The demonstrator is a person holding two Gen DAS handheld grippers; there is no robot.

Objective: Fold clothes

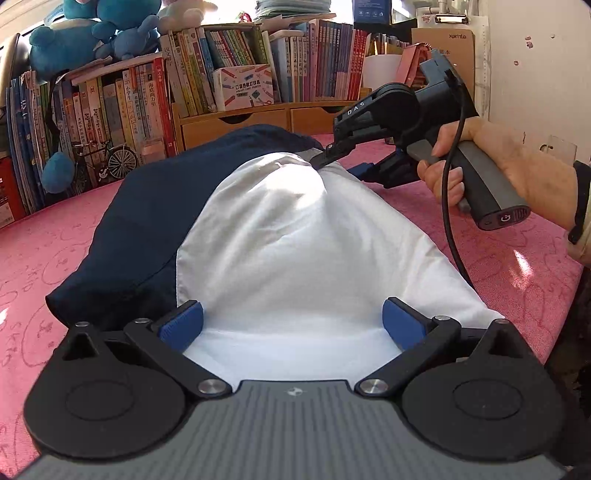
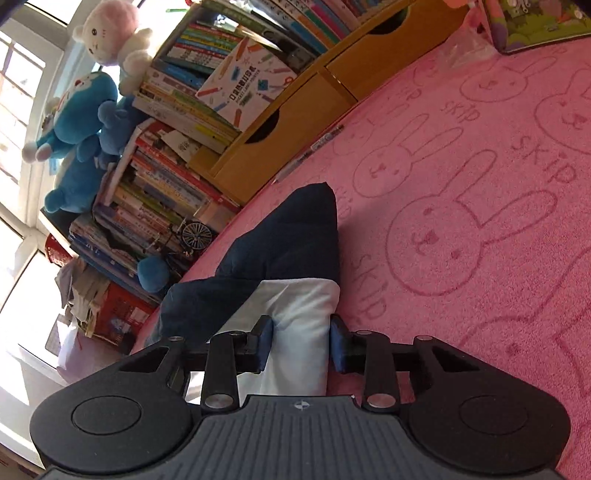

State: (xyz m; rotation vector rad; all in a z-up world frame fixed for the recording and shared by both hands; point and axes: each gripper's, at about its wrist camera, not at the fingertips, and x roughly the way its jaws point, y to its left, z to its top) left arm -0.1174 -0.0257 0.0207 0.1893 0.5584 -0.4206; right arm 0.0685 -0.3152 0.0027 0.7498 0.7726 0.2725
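We have the garment (image 1: 280,229) half folded on the pink counter (image 1: 55,236): our right gripper (image 2: 301,341) pinches its far edge, our left gripper (image 1: 291,325) spread over its near edge; more folds remain.

Premises present as a home, most likely a child's room or study corner. Evidence: packed rows of children's books (image 1: 110,107), blue plush toys (image 1: 70,40) atop them, a pink-and-white plush (image 2: 110,33), a pink rabbit-print cover (image 2: 461,221) marked "skip", wooden drawer units (image 2: 295,122), a miniature bicycle (image 1: 107,162), a window (image 2: 14,110).
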